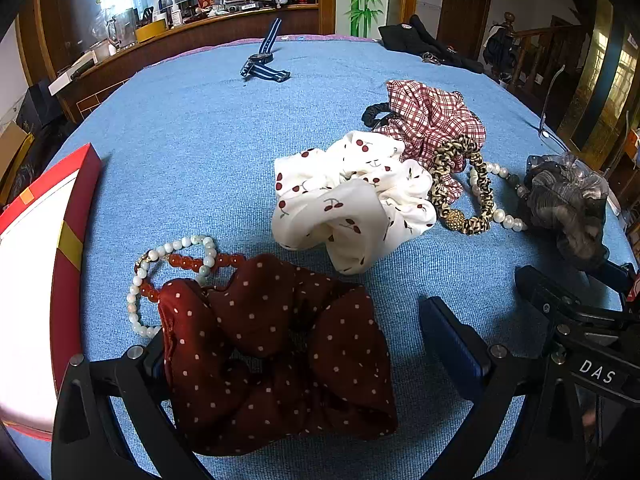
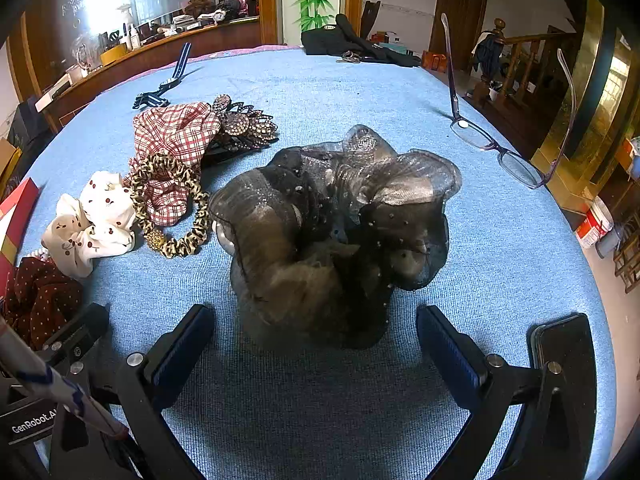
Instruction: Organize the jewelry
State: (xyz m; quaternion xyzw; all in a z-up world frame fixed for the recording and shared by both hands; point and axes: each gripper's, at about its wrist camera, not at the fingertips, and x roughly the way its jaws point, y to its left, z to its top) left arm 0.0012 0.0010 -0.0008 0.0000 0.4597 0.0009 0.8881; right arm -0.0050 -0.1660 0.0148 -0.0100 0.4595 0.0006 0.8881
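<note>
My left gripper (image 1: 316, 344) is open, its jaws on either side of a dark red polka-dot scrunchie (image 1: 280, 352) lying on the blue cloth. Pale and red bead bracelets (image 1: 176, 264) lie just behind it. My right gripper (image 2: 316, 344) is open, just short of a grey-black mesh scrunchie (image 2: 336, 232). Between them lie a white cherry-print scrunchie (image 1: 352, 200), a red plaid scrunchie (image 1: 432, 116), a leopard-print hair tie (image 1: 460, 184) and a pearl bracelet (image 1: 500, 208). A red box (image 1: 68, 248) stands at the left.
A striped-strap watch (image 1: 262, 58) lies at the far side of the blue-covered table (image 1: 200, 140). Glasses (image 2: 496, 148) lie at the right edge. A beaded hair clip (image 2: 244, 124) sits behind the plaid scrunchie. Black clothing (image 2: 344, 44) lies at the far edge.
</note>
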